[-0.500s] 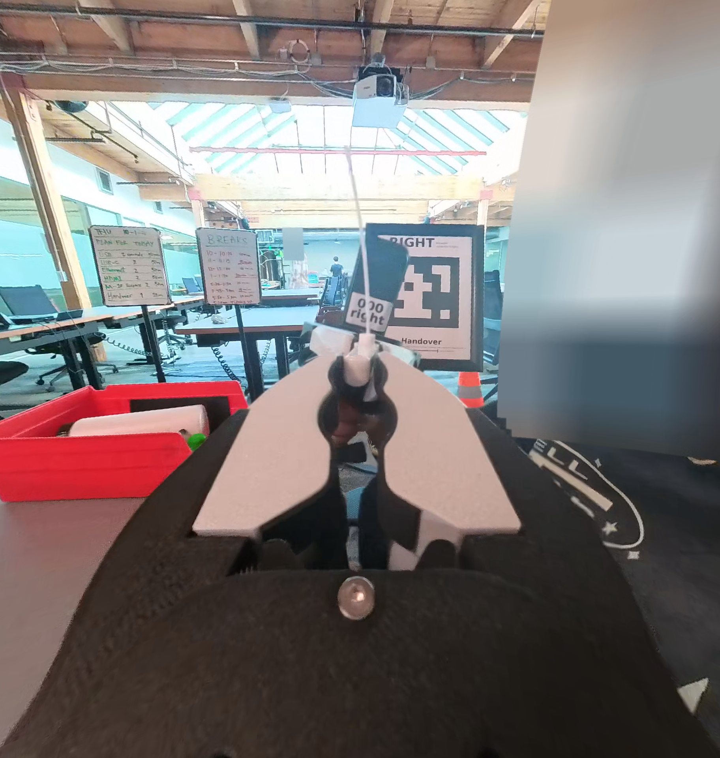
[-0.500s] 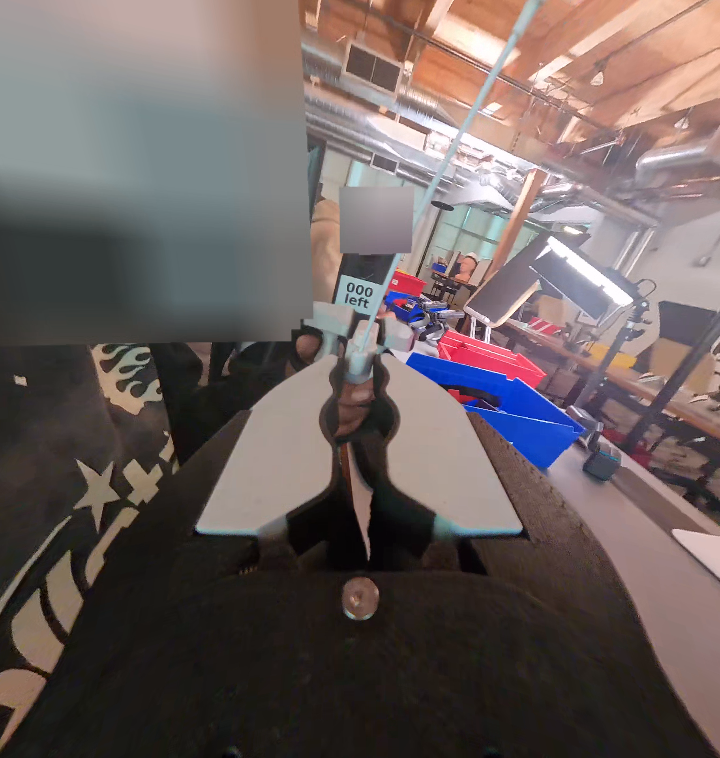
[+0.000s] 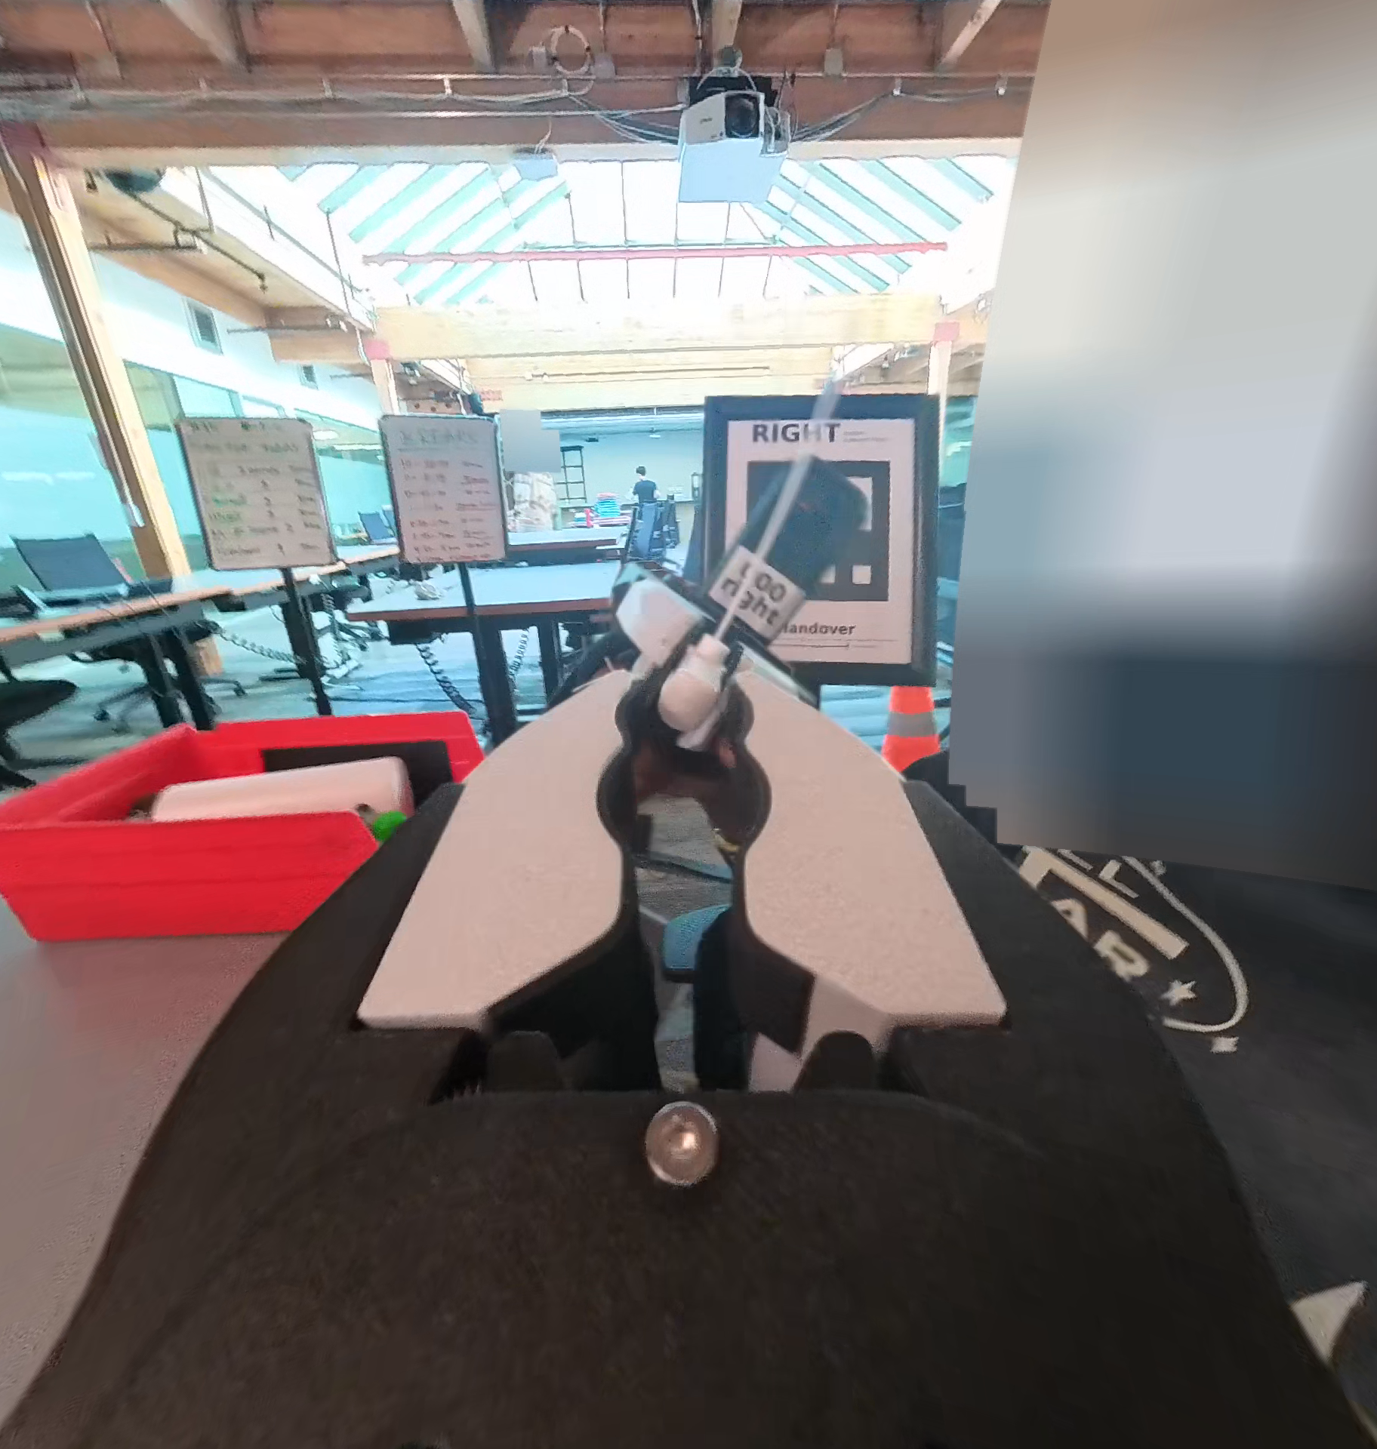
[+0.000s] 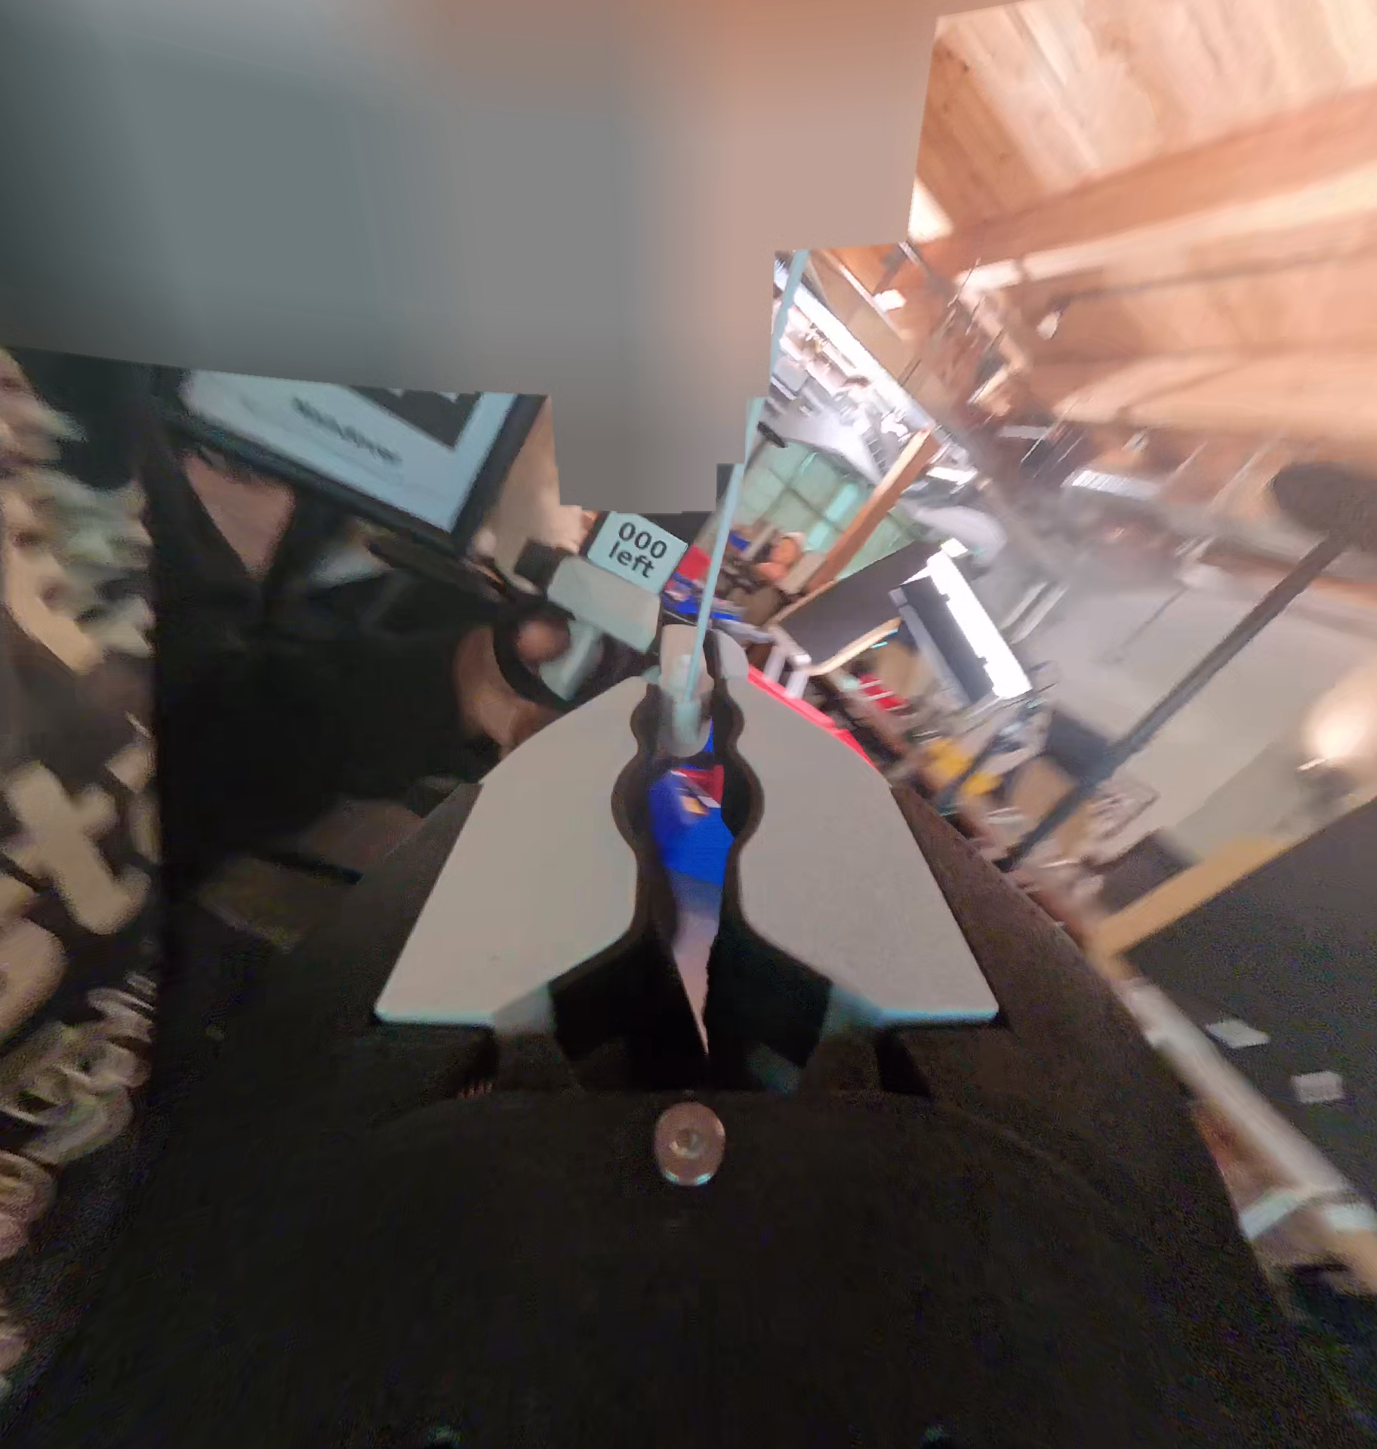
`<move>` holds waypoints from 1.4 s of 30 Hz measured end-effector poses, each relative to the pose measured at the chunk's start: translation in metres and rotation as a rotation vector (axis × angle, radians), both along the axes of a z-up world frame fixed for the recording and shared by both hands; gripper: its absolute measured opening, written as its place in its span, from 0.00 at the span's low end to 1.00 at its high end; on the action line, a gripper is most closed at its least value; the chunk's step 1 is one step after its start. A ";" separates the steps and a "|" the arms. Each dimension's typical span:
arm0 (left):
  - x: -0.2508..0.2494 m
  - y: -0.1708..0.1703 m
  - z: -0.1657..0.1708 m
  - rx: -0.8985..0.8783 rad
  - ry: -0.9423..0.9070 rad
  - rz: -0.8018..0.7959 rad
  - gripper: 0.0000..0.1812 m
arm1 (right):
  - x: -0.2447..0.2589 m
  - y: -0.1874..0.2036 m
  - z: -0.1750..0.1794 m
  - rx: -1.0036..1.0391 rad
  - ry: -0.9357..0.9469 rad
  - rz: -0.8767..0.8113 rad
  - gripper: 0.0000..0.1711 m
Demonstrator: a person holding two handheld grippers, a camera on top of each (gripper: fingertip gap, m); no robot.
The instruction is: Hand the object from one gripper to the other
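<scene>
The object is a thin white stick with a white knob (image 3: 687, 703) at its base. It leans up to the right. My left gripper (image 3: 689, 686) has its jaws a little apart around the knob and seems loose on it. My right gripper (image 3: 695, 655) faces it tip to tip, rolled to the right, with the stick crossing its black body. In the right wrist view the right gripper (image 4: 685, 694) is shut on the knob (image 4: 682, 712), and the stick rises up to the right. The left gripper (image 4: 670, 639) sits just beyond, held by a hand.
A red bin (image 3: 160, 870) with a white item stands on the grey table (image 3: 58, 1098) at left. A framed sign (image 3: 819, 651) and an orange cone (image 3: 909, 729) stand behind. A person's dark printed shirt fills the right. The right wrist view is motion-blurred, with a blue bin (image 4: 689, 831) below.
The right gripper has rolled to the right and the stick has tilted with it. The left jaws look slightly wider. The right wrist view has swung and blurred.
</scene>
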State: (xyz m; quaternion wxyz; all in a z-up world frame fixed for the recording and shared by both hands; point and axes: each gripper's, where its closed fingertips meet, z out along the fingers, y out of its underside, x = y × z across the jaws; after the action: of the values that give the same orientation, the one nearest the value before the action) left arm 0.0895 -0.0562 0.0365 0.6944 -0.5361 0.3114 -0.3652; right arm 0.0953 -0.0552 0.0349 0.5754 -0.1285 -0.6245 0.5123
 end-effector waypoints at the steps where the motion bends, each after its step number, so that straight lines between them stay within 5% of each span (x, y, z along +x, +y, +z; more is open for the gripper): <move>1: -0.001 0.001 -0.001 -0.036 -0.020 -0.015 0.12 | 0.001 0.001 -0.002 0.118 0.068 -0.050 0.08; 6: 0.001 0.006 -0.011 -0.209 -0.059 -0.096 0.12 | 0.004 0.001 -0.008 0.526 0.294 -0.234 0.08; 13: 0.004 0.003 -0.009 -0.150 -0.042 -0.103 0.07 | 0.003 0.001 -0.012 0.618 0.323 -0.293 0.08; 18: -0.005 -0.003 0.005 0.065 -0.021 -0.009 0.07 | 0.002 0.017 -0.002 0.155 0.083 -0.150 0.13; 22: -0.007 0.001 -0.001 0.138 0.096 0.082 0.07 | 0.011 0.022 0.003 -0.384 -0.240 0.182 0.20; 25: -0.002 0.003 -0.005 0.154 0.144 0.100 0.07 | 0.007 0.016 -0.002 -0.558 -0.428 0.298 0.26; 35: -0.003 0.008 -0.007 0.088 0.109 0.105 0.08 | -0.007 0.010 -0.014 -0.357 -0.366 0.099 0.15; 42: -0.006 0.011 -0.008 -0.136 -0.051 -0.009 0.14 | -0.007 0.017 -0.010 0.217 -0.009 -0.254 0.15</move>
State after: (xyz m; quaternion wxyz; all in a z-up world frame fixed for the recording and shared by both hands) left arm 0.0835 -0.0449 0.0286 0.6625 -0.5709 0.2706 -0.4024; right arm 0.0881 -0.0379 0.0246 0.6431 -0.1456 -0.6575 0.3644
